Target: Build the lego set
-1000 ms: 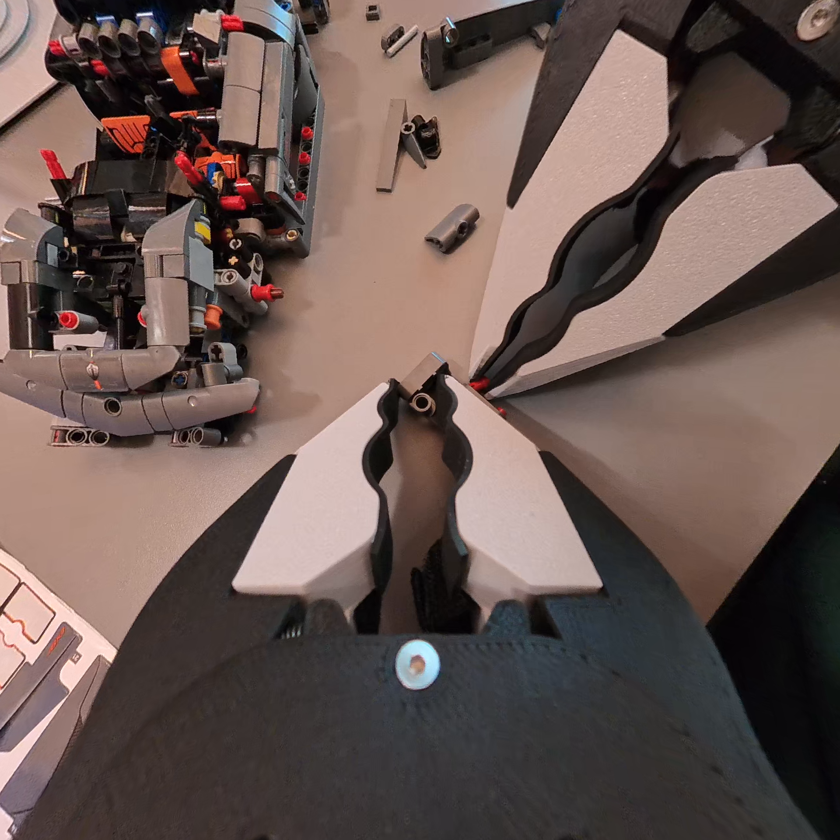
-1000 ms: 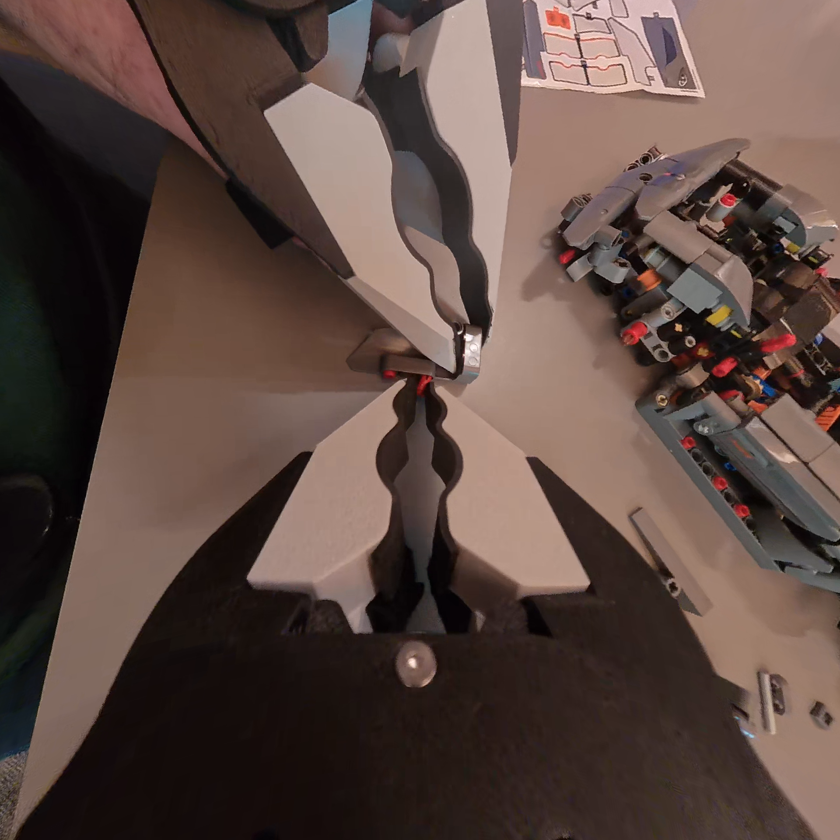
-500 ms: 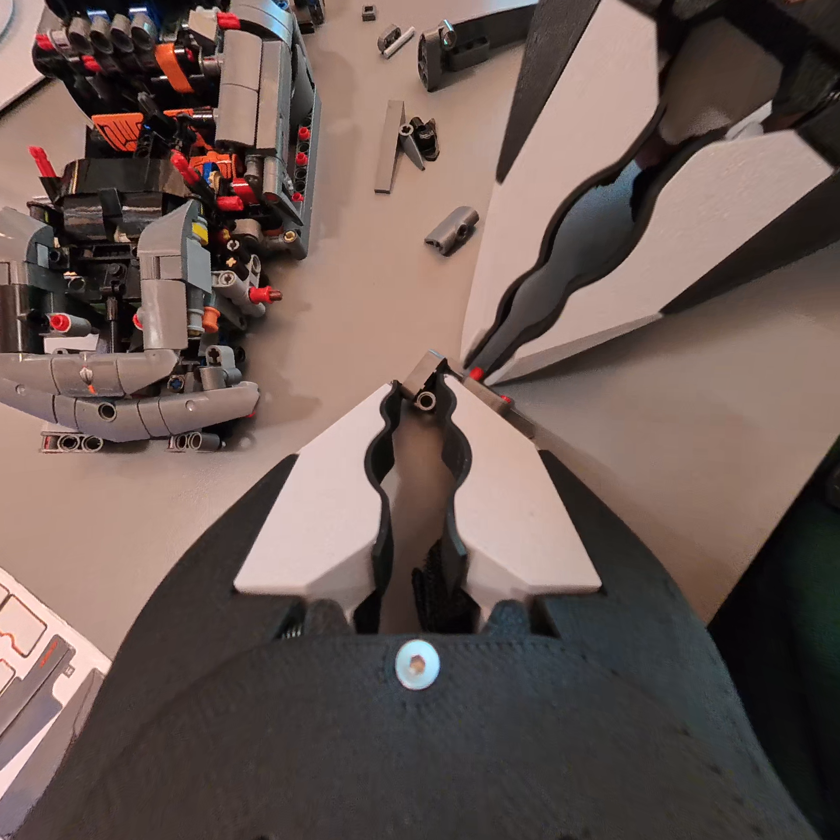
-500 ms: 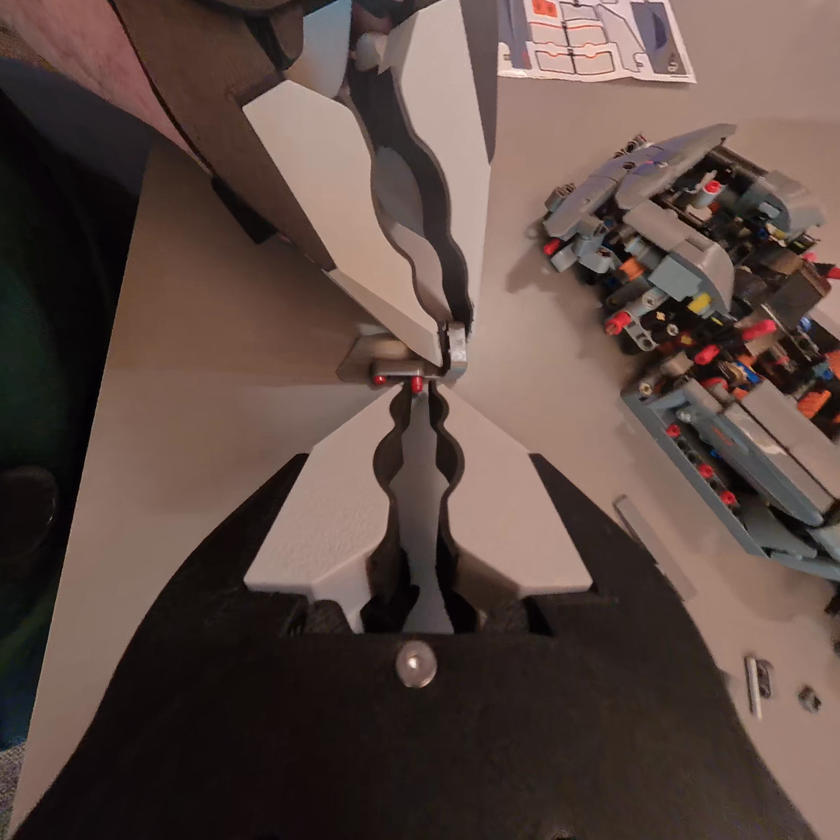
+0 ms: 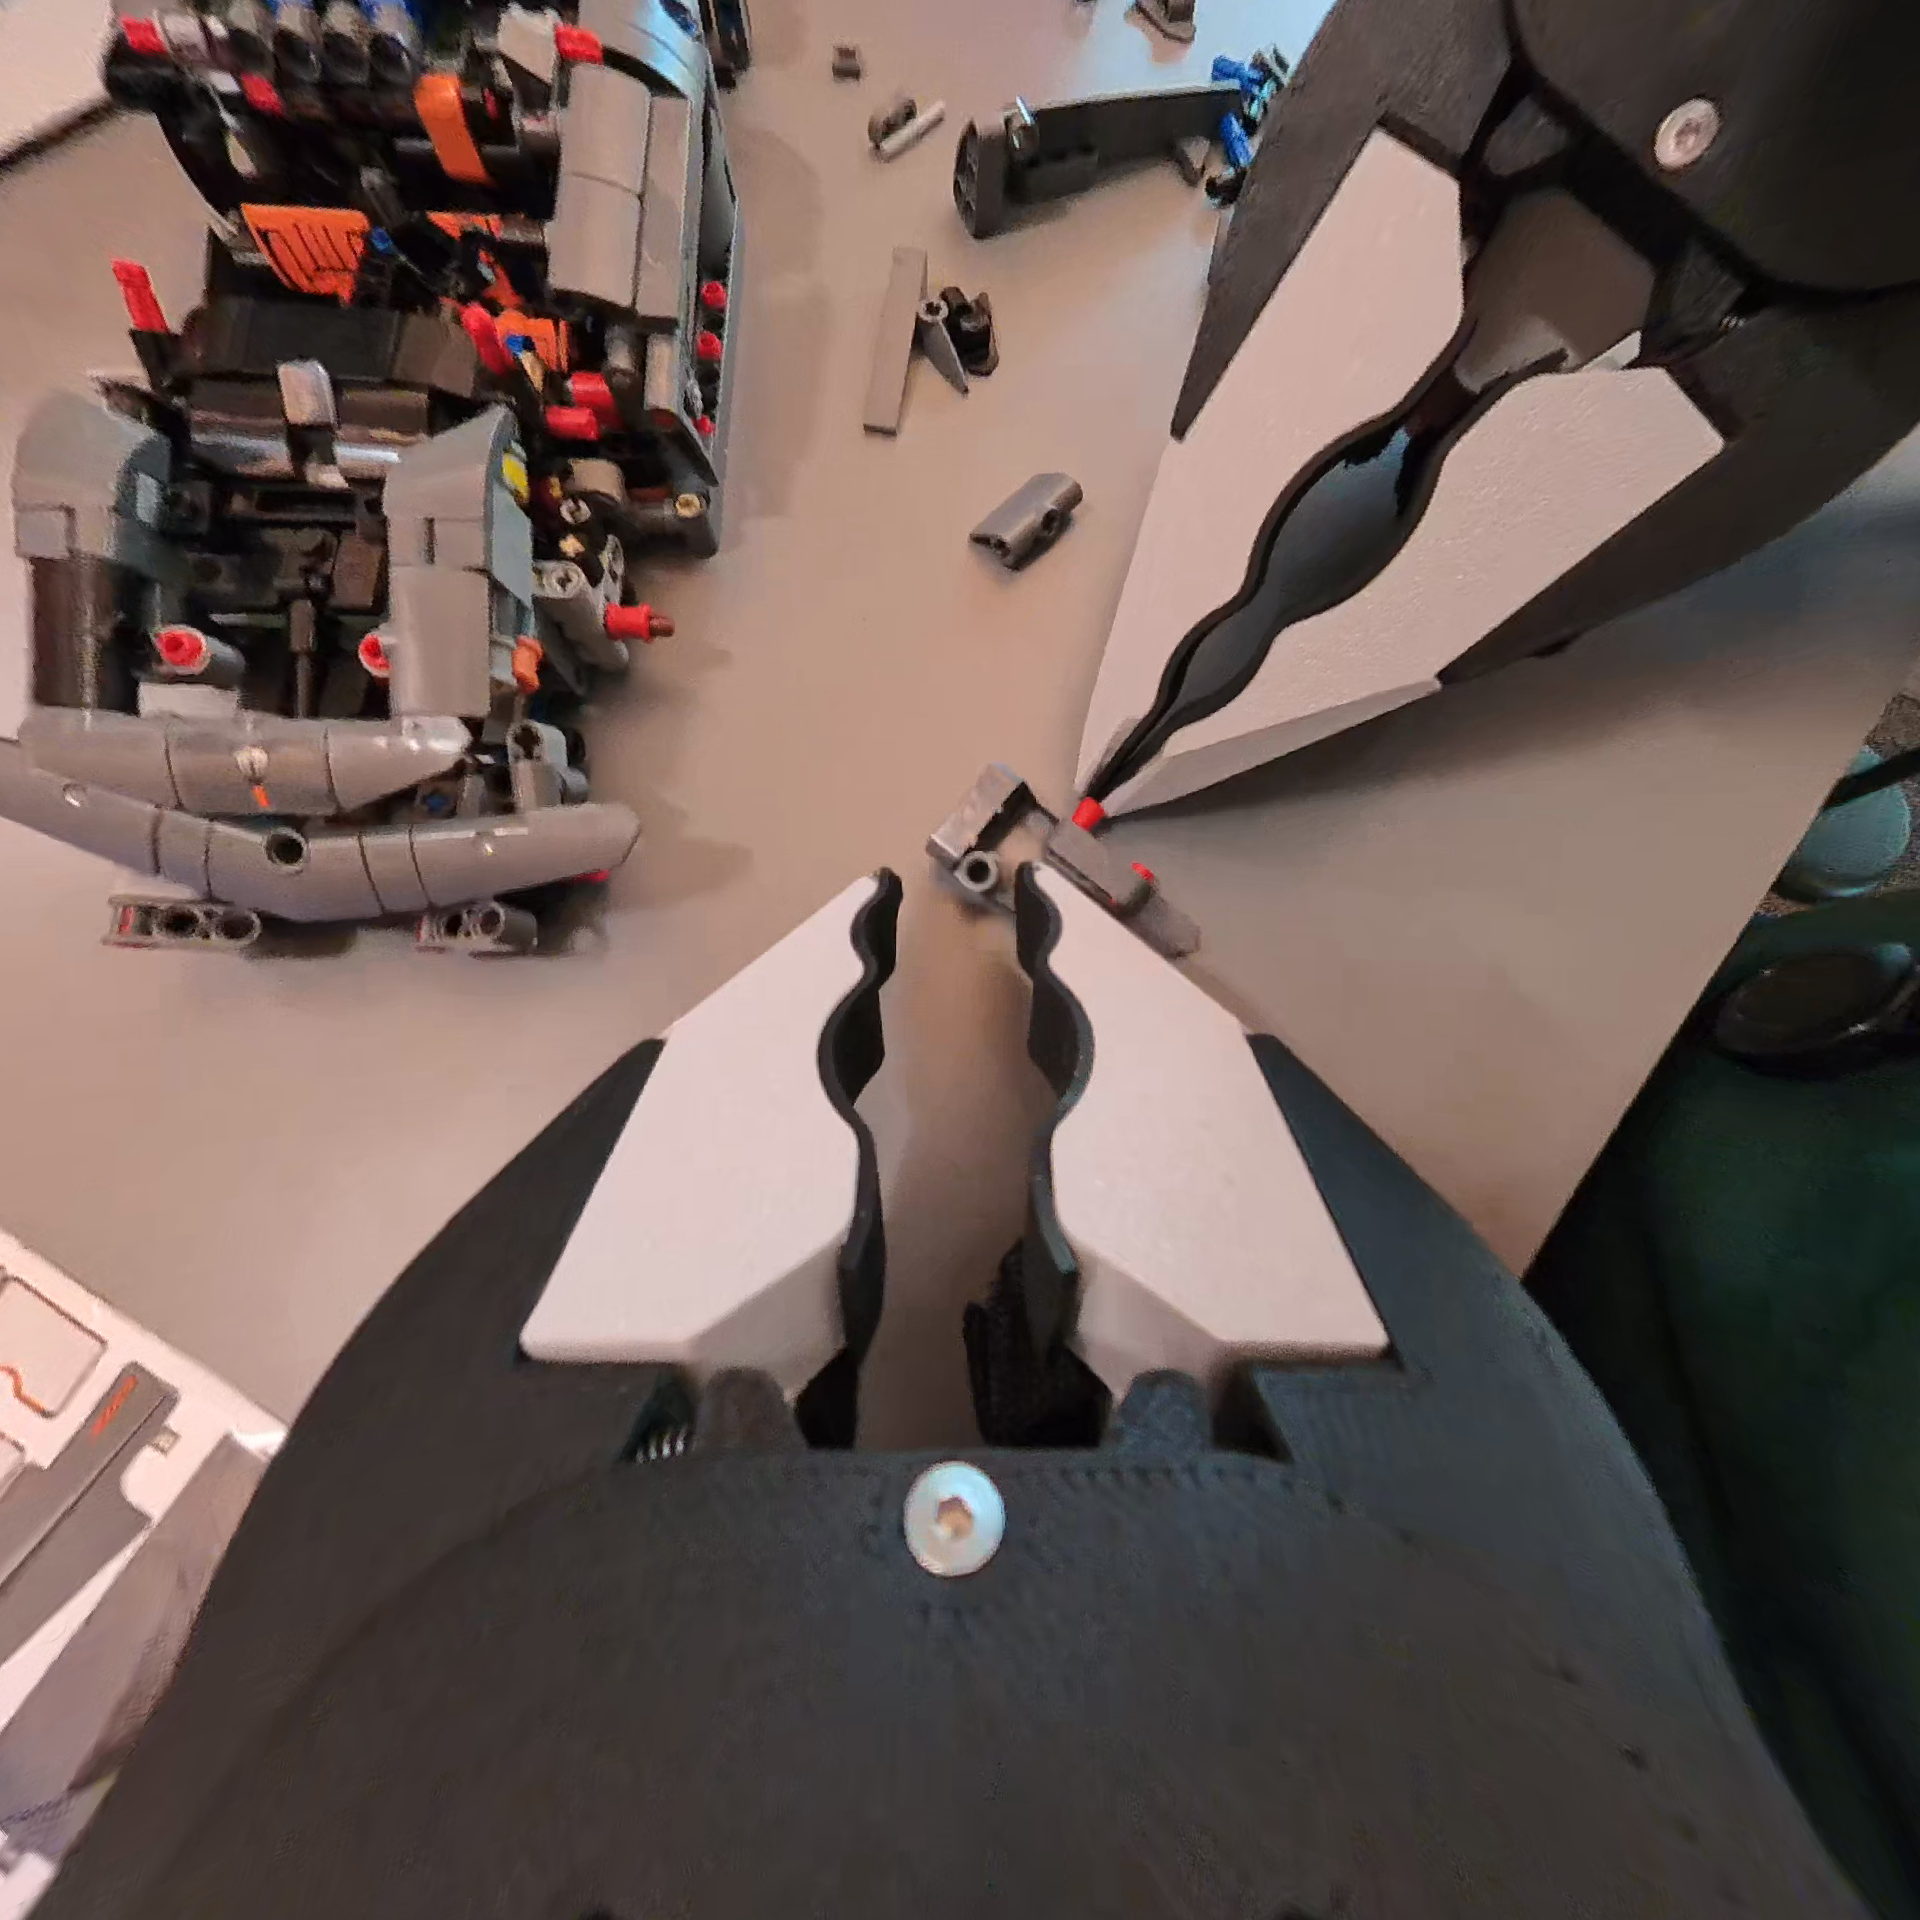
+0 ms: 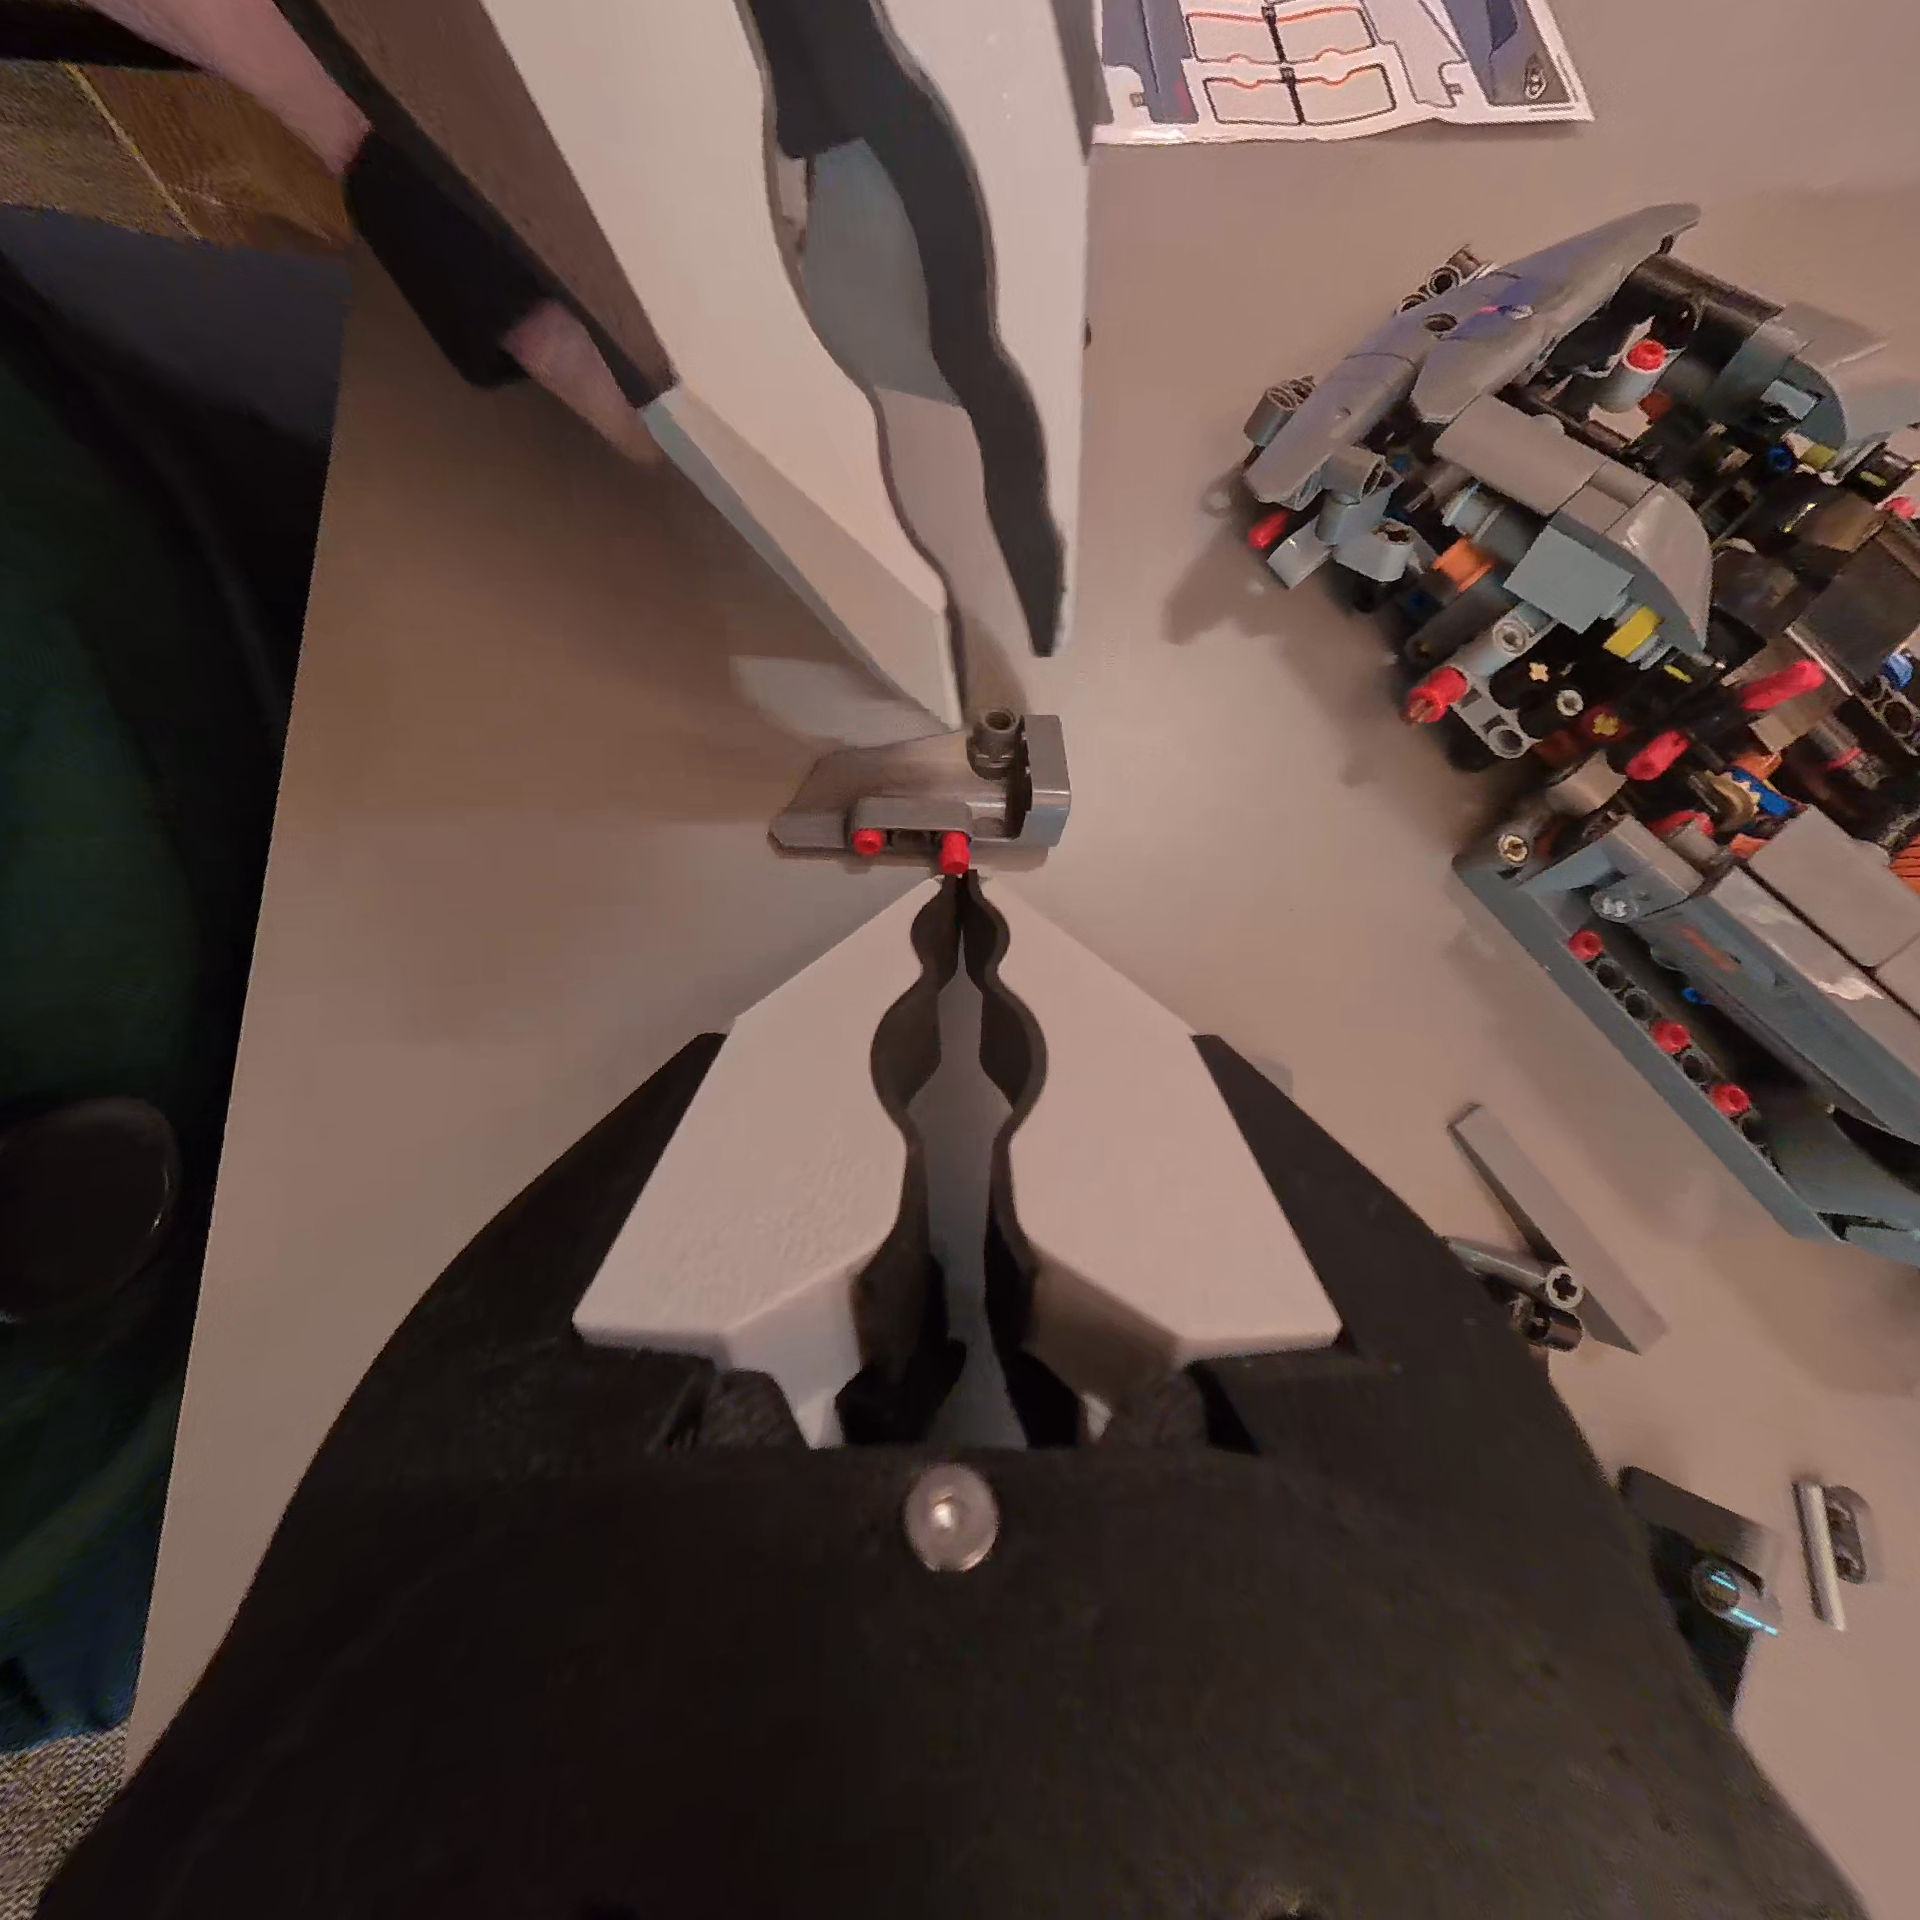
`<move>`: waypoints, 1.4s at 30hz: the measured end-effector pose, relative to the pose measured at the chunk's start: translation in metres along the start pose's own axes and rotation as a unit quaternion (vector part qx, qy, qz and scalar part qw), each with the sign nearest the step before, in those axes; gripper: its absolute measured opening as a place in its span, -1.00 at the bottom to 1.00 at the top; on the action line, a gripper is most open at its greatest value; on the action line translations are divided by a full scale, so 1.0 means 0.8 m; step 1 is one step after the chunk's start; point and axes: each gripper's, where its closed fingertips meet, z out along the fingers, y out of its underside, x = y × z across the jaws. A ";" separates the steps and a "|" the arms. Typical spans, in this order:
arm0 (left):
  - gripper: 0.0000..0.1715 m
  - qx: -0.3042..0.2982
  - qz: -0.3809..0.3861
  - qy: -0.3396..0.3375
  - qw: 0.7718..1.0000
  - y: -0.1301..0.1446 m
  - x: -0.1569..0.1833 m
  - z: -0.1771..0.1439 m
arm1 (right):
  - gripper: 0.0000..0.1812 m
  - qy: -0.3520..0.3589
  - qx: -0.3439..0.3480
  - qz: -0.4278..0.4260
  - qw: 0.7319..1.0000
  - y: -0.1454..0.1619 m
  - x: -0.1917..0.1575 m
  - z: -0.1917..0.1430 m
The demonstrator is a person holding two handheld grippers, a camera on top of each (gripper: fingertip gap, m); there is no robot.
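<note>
Closest in, the left gripper (image 5: 954, 888) now has its fingers spread with bare table showing between the tips; a second ago they were pinched on the end of the small grey sub-assembly (image 5: 1049, 857). It has let go, and the piece sits just past the fingertips, its dark round connector (image 5: 979, 871) near the right finger's tip; whether it touches, I cannot tell.

The right gripper (image 6: 954, 881) stays closed down to a narrow slit, nipping the red pin (image 6: 950, 854) that sticks out of the sub-assembly's long side, as it did before. That grip looks to be all that carries the piece now, above the grey table (image 6: 520, 727).

In the right wrist view the sub-assembly runs crosswise, its long axis left to right, the thin wedge end to the left and the blocky L-shaped end to the right, with two red pins facing the right gripper. Half a second ago the left gripper's fingers hid much of it; now the whole piece is in plain sight.

Farther off stands the big grey, black and orange lego model (image 5: 364, 468). Beyond the grippers lie loose parts: a short grey connector (image 5: 1027, 520), a flat grey strip (image 5: 896, 343), and a long dark beam (image 5: 1091, 156). A sticker sheet (image 6: 1340, 62) lies at the far edge.
</note>
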 end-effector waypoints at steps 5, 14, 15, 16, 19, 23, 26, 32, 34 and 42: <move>-0.77 -0.021 -0.007 0.004 1.000 0.011 0.013 0.009 | -1.00 -0.003 0.006 0.007 1.000 -0.003 -0.002 0.003; -0.88 -0.041 0.026 -0.027 0.998 0.008 0.010 0.015 | -1.00 0.000 0.007 0.012 1.000 0.000 0.000 0.000; -0.89 -0.039 0.026 -0.027 0.999 0.007 0.011 0.016 | -1.00 0.000 0.011 0.018 1.000 -0.001 0.001 -0.003; -0.89 -0.037 0.026 -0.027 0.999 0.006 0.011 0.016 | -1.00 -0.002 0.019 0.021 1.000 -0.003 0.000 -0.006; -0.89 -0.037 0.036 -0.022 0.998 0.006 0.012 0.016 | -1.00 -0.008 0.040 0.026 0.999 -0.010 -0.005 -0.014; -0.89 -0.036 0.048 -0.012 0.998 0.004 0.015 0.019 | -0.95 -0.017 0.050 0.003 0.999 -0.012 -0.012 -0.013; -0.89 -0.030 0.066 0.001 0.997 0.002 0.018 0.021 | -0.88 -0.020 0.057 -0.034 0.998 -0.016 -0.014 -0.013; -0.89 -0.029 0.086 0.019 0.996 0.000 0.020 0.023 | -0.79 -0.034 0.047 -0.082 0.995 -0.015 -0.006 -0.024; -0.89 -0.025 0.090 0.027 0.995 0.000 0.022 0.024 | -0.69 -0.043 0.043 -0.075 0.995 -0.012 -0.002 -0.024; -0.90 -0.016 0.083 0.039 0.996 -0.001 0.023 0.025 | -0.69 -0.074 0.028 -0.053 0.995 -0.004 -0.001 -0.008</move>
